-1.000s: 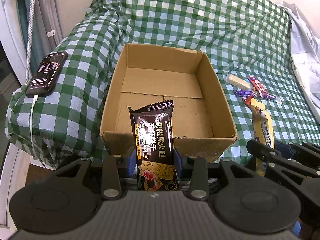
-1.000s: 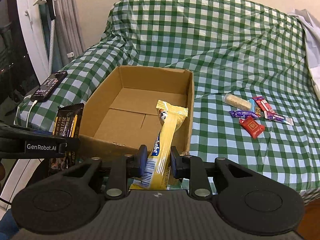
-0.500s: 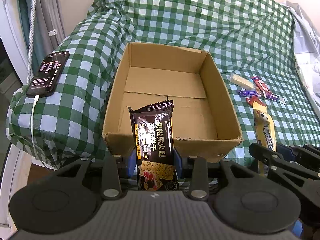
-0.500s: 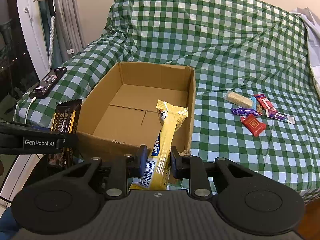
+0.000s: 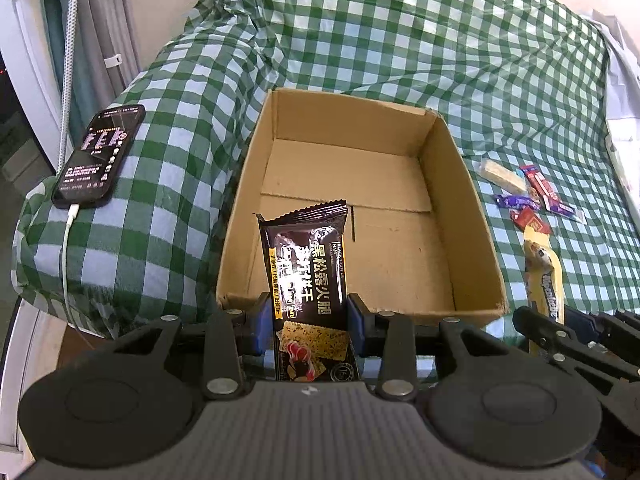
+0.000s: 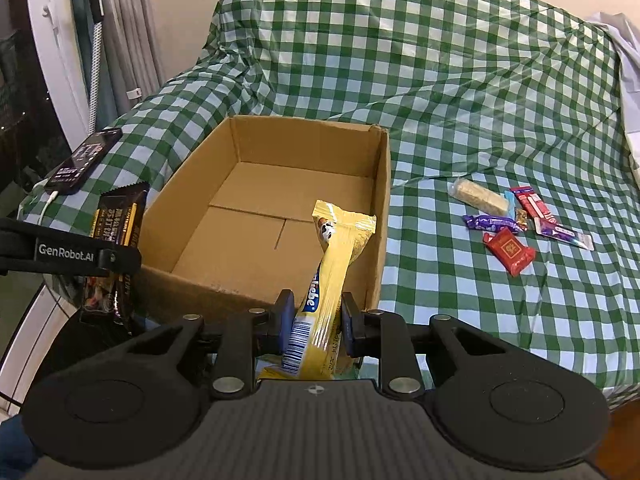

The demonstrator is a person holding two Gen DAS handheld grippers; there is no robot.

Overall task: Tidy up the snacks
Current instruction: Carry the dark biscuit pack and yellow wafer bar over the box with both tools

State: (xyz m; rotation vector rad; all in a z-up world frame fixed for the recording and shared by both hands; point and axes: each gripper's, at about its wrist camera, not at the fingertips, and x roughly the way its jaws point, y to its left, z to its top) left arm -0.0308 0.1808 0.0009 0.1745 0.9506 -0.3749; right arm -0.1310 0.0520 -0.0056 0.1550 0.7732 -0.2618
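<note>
An open, empty cardboard box (image 5: 478, 216) stands on the green checked cloth; it also shows in the right wrist view (image 6: 382, 200). My left gripper (image 5: 308, 320) is shut on a black cracker packet (image 5: 306, 264), held upright just before the box's near wall. My right gripper (image 6: 314, 326) is shut on a long yellow snack packet (image 6: 332, 264), held over the box's near right corner. The yellow packet (image 5: 546, 284) and the black packet (image 6: 116, 220) each show in the other view.
Several small snacks lie on the cloth right of the box: a pale bar (image 6: 478, 197), a purple sweet (image 6: 490, 223), a red packet (image 6: 509, 251) and a red-white stick (image 6: 534, 205). A phone (image 5: 100, 156) on a charging cable lies at the left edge. A white sheet (image 6: 630, 80) lies far right.
Both grippers, still holding their packets, have drawn back and risen a little, so the box and loose snacks sit slightly farther away. Nothing was released.
</note>
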